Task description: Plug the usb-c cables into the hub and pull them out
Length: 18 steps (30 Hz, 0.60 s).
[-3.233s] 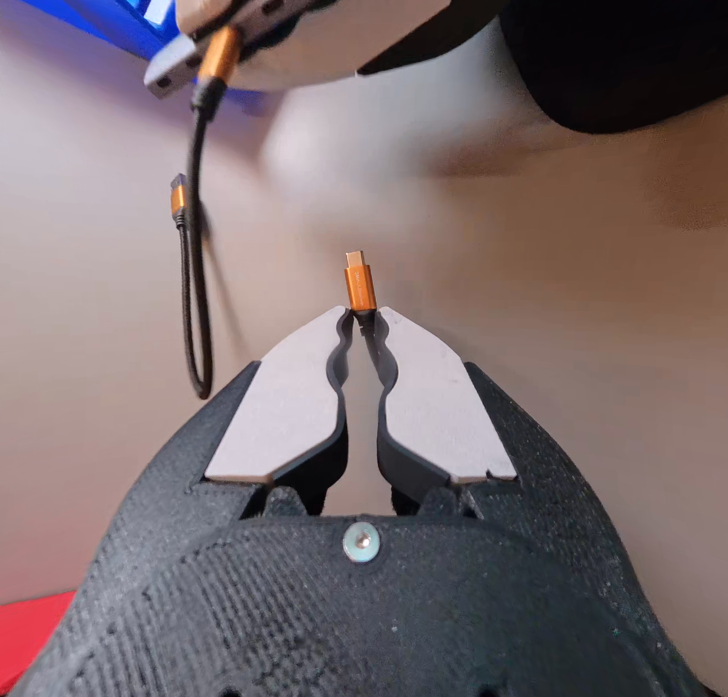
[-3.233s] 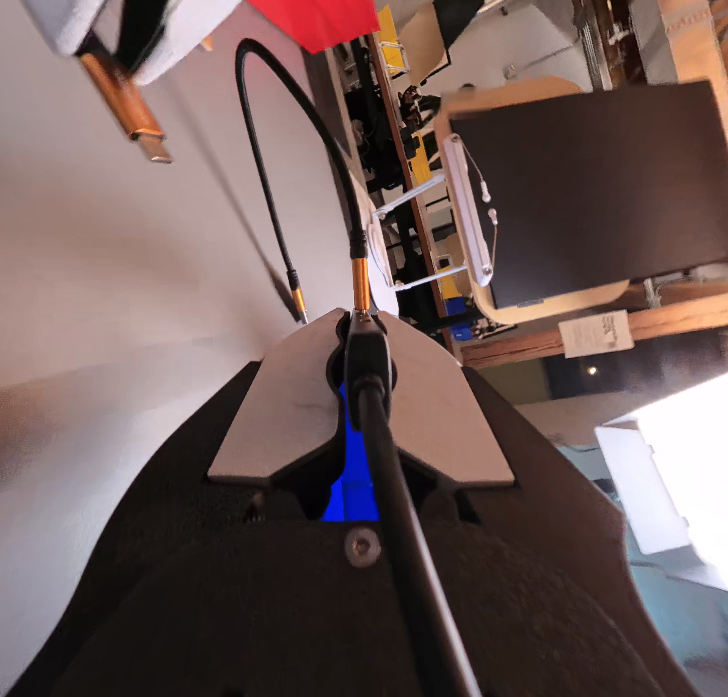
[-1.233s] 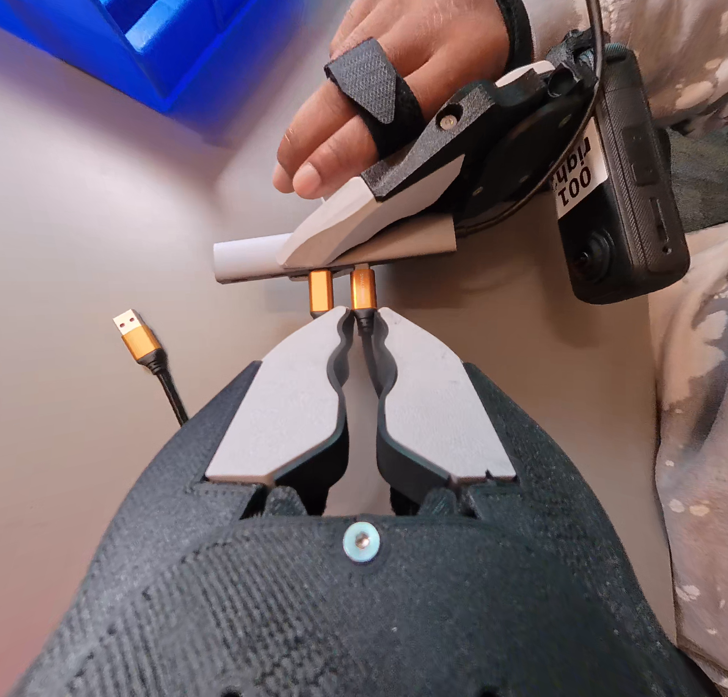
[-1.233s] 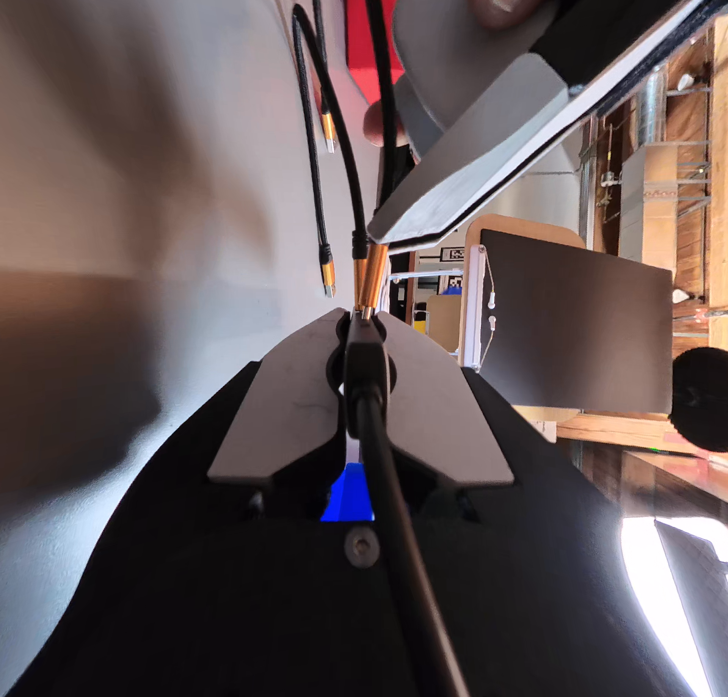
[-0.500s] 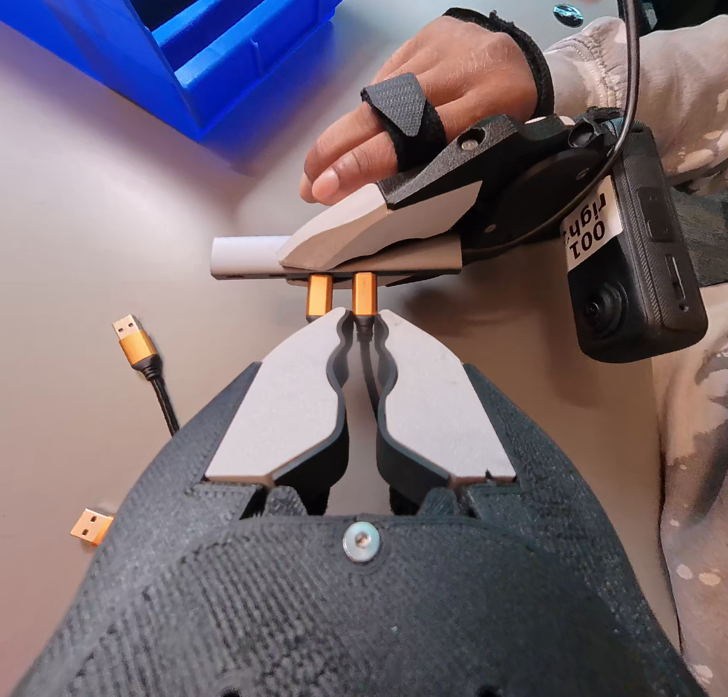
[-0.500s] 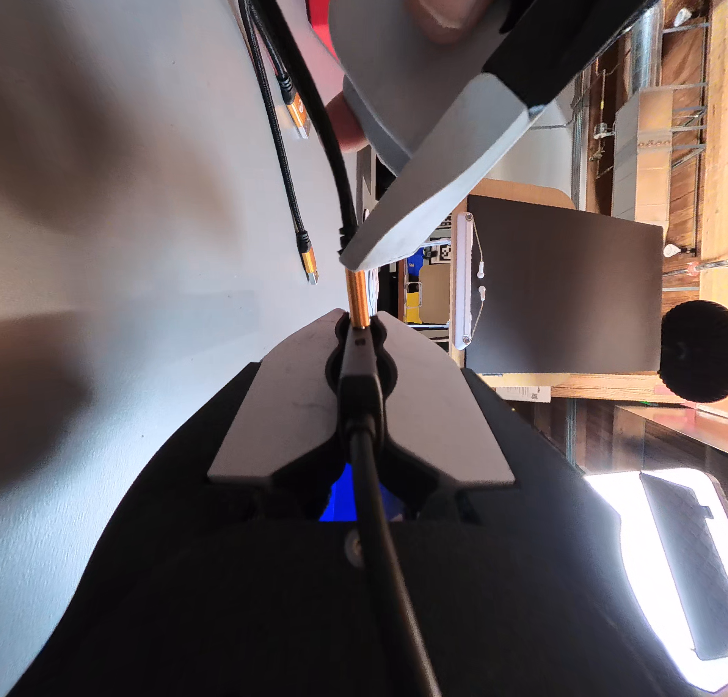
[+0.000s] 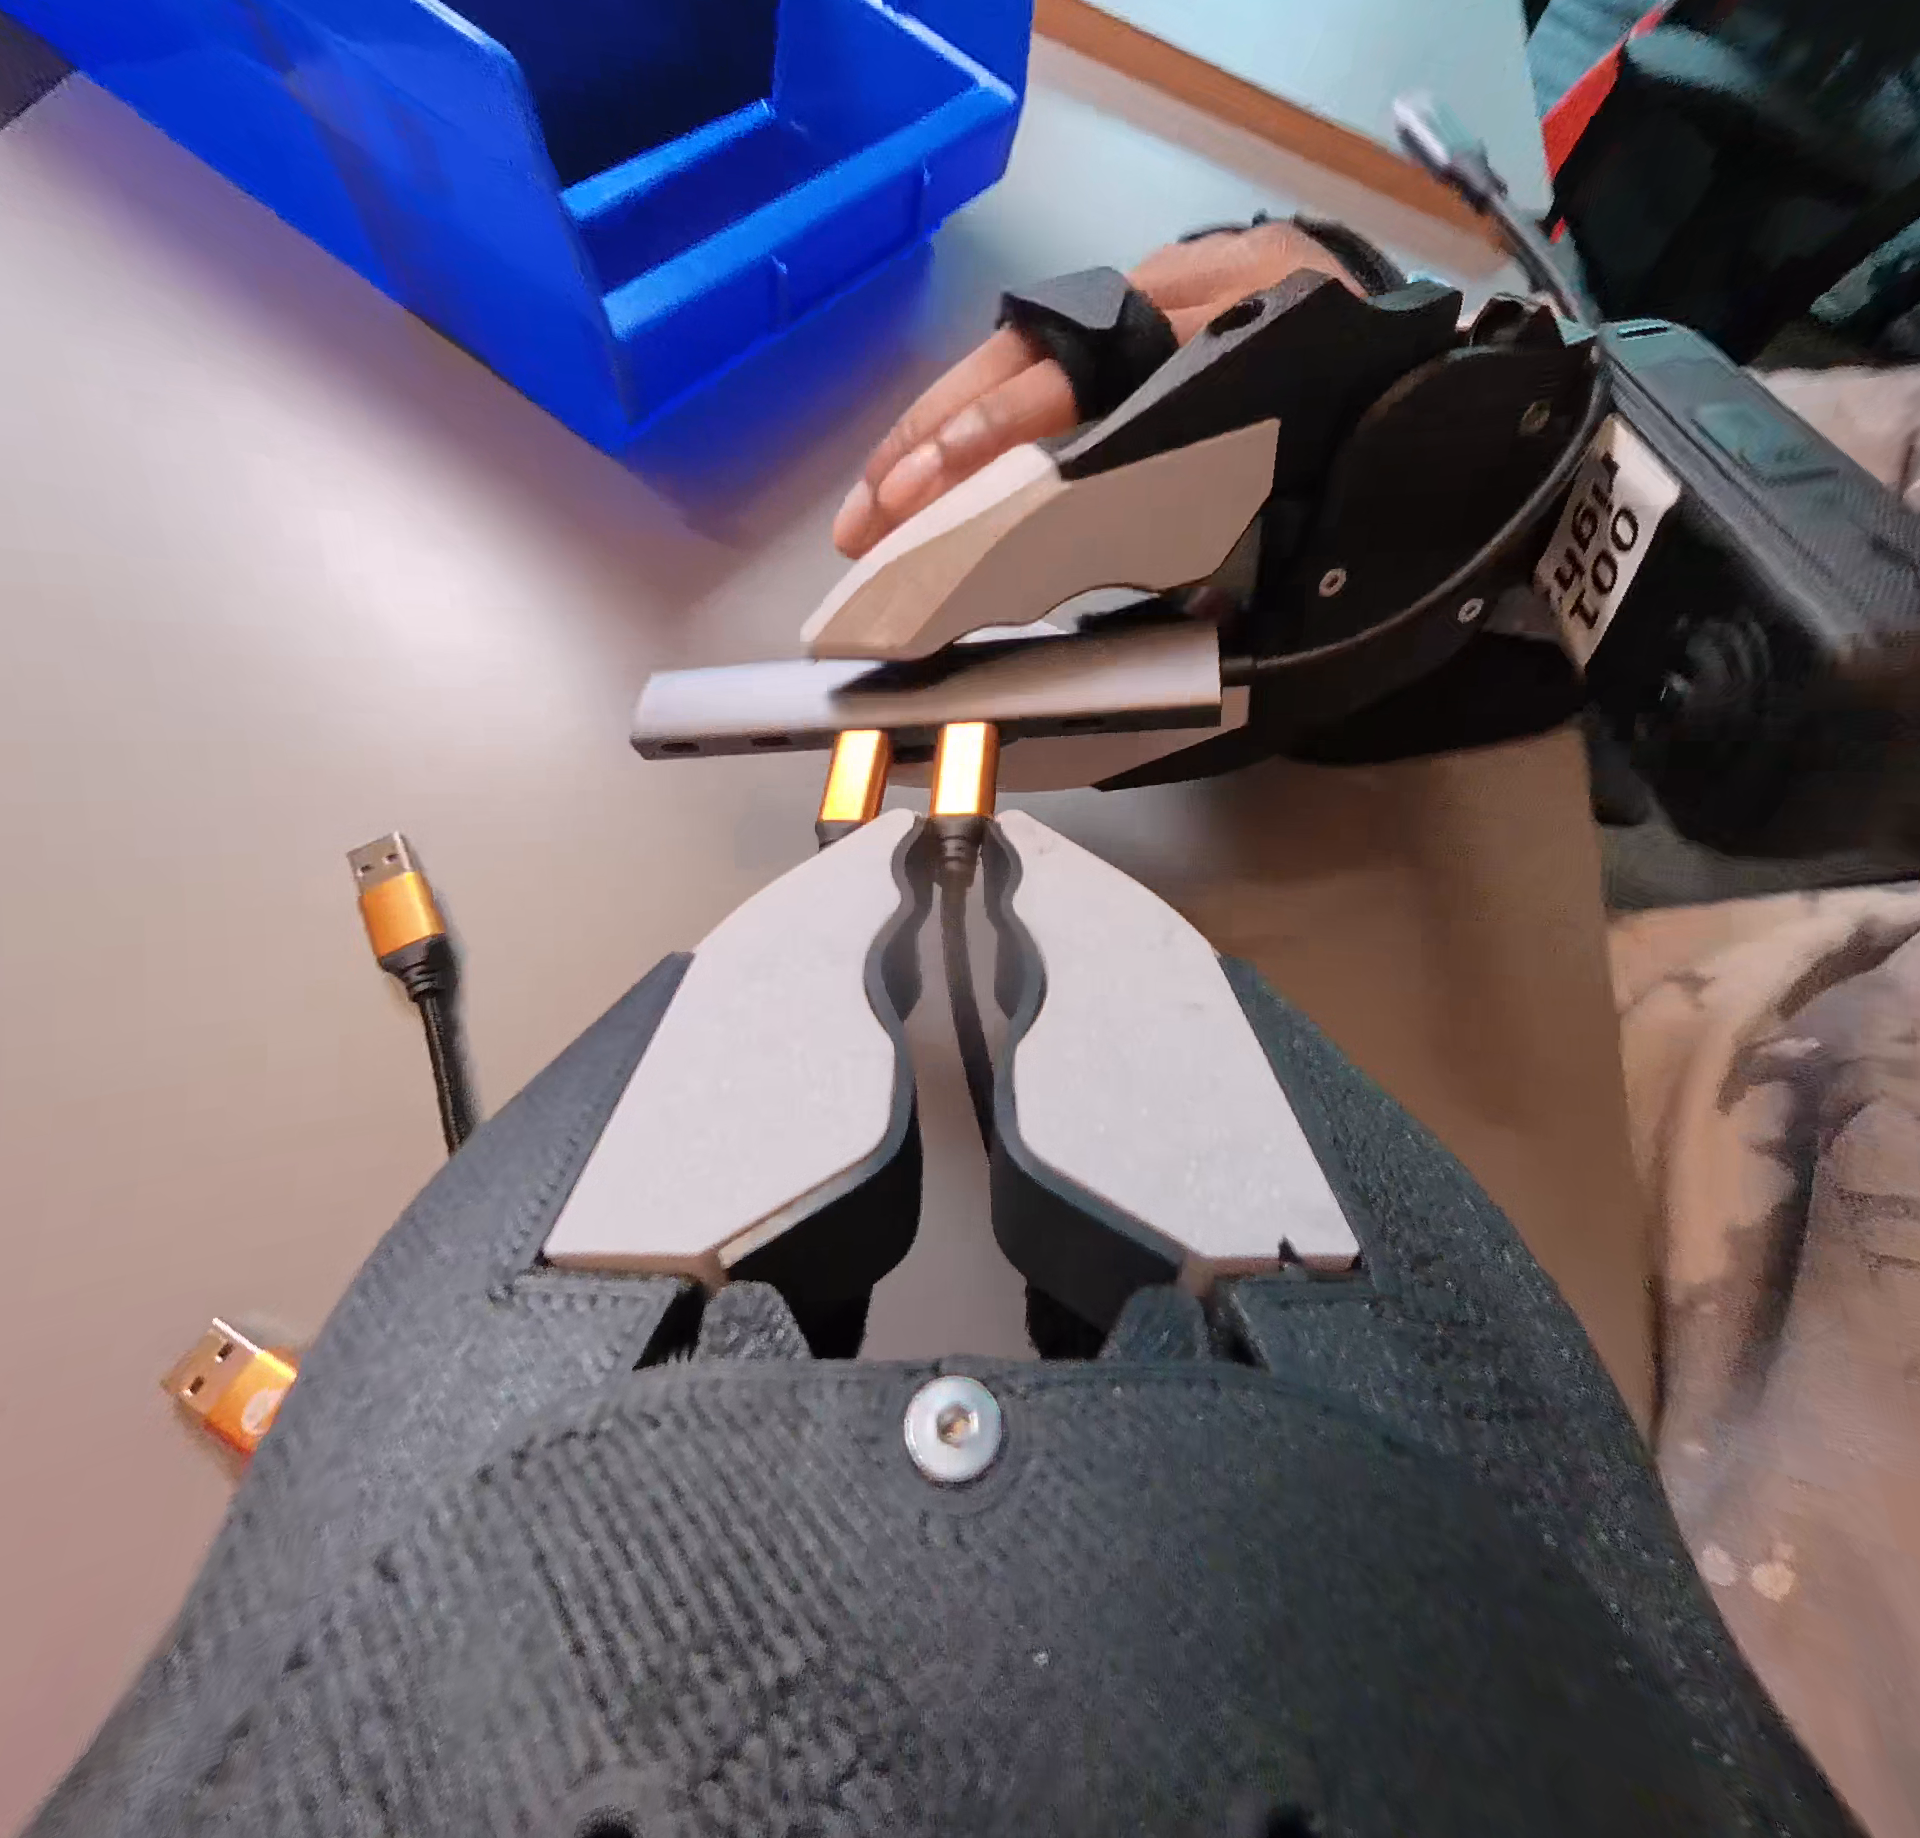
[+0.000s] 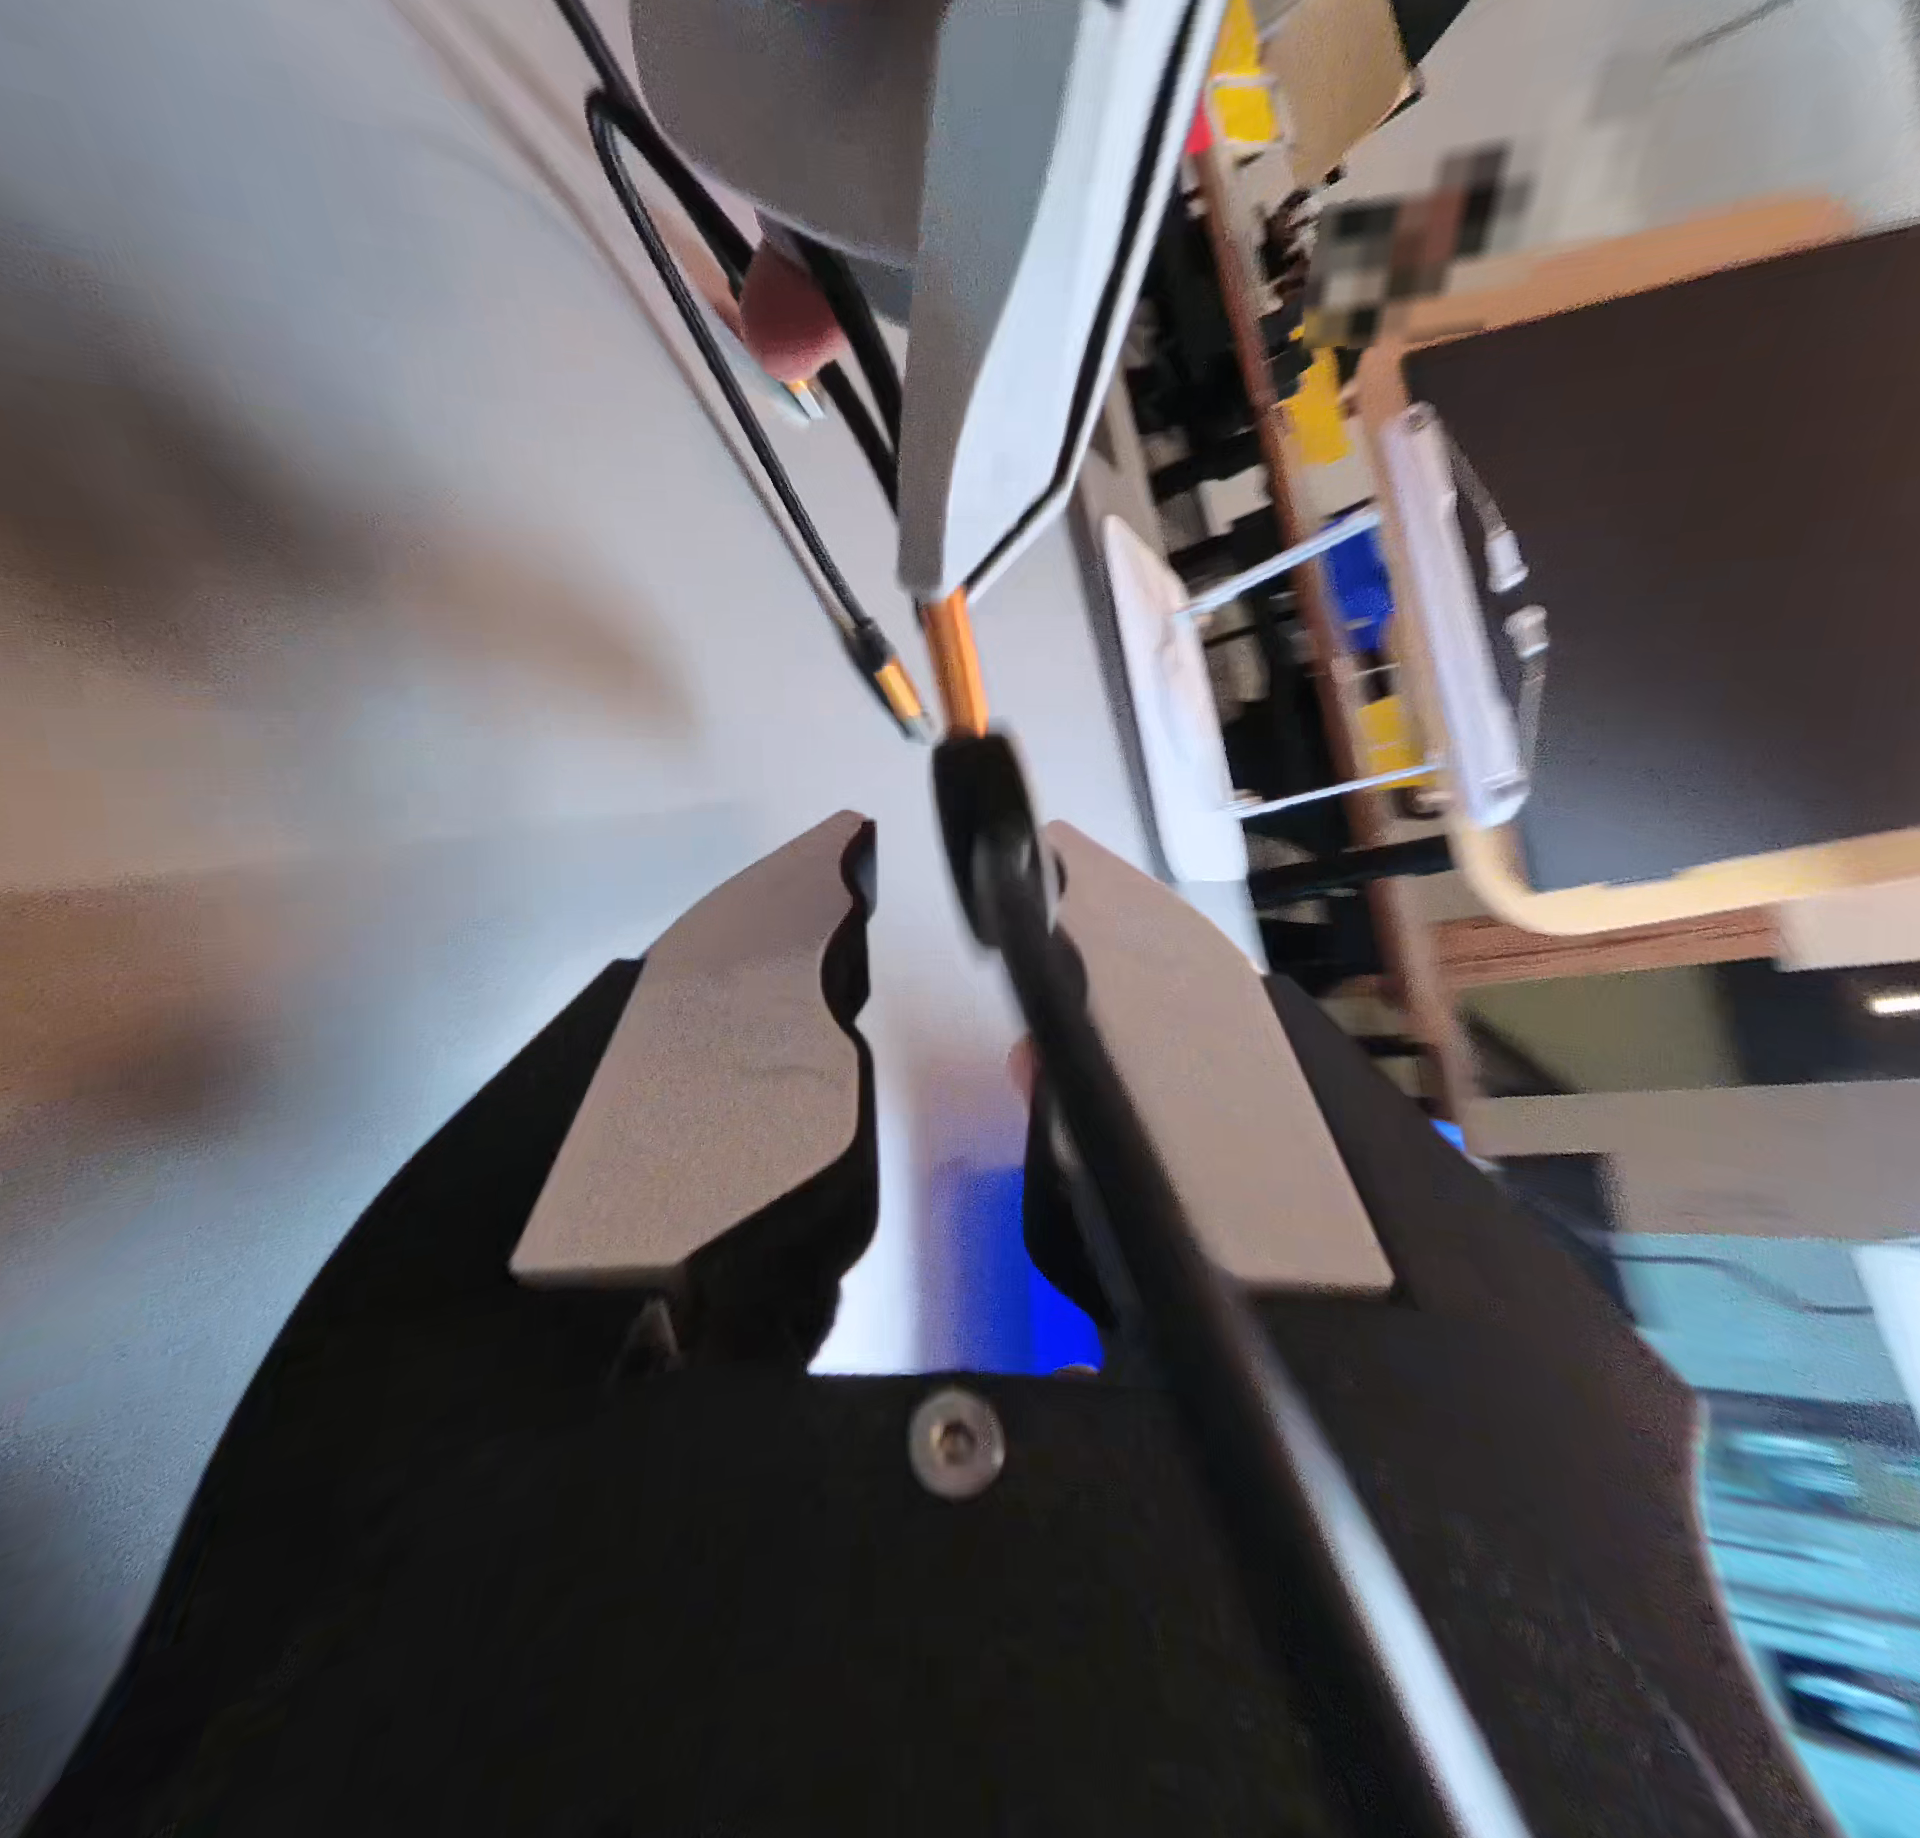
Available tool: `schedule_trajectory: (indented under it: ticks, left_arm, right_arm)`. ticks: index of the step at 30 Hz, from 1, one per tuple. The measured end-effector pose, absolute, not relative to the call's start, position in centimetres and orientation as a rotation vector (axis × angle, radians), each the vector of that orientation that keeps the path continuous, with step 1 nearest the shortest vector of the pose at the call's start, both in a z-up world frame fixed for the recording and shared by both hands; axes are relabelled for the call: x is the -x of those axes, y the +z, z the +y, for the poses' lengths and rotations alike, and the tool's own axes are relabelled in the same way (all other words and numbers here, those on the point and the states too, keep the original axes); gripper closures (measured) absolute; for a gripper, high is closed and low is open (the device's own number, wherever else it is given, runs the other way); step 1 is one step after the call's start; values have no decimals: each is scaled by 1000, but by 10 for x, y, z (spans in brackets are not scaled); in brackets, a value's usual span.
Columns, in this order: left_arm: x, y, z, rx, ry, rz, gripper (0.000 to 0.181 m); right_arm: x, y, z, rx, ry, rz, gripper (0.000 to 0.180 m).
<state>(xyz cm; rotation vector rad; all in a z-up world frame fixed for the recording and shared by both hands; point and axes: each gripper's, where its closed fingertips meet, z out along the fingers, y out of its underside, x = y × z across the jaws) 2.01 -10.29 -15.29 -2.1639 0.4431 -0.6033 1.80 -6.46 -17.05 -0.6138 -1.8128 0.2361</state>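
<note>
two orange plugs [image 7: 961, 768] seated in the hub [image 7: 925, 699]. left tool [image 7: 954, 832] clamps one cable; right tool [image 8: 956, 832], at 2 o'clock, spread apart. unplugging remains.

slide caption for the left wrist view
Left gripper pinches a cable at the hub, two orange plugs seated.

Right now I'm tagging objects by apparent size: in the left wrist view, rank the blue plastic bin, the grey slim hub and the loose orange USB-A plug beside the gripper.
1. Blue plastic bin, by far largest.
2. Grey slim hub.
3. Loose orange USB-A plug, smallest.
</note>
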Motion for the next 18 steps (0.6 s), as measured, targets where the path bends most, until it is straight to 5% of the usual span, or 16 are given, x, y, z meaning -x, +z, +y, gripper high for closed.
schedule_trajectory:
  ticks: [6, 10, 18]
  left_arm:
    - [22, -118, -93, 1976, -894, 75, 172]
    - [45, -106, -89, 1879, -966, -83, 172]
    - [31, -116, -87, 1940, -943, -91, 172]
  right_arm:
    - [-47, -155, -100, 1105, 921, -1948, 139]
    - [-105, -129, -188, 850, 1488, -2269, 143]
    - [-52, -31, -120, 600, 624, -1855, 137]
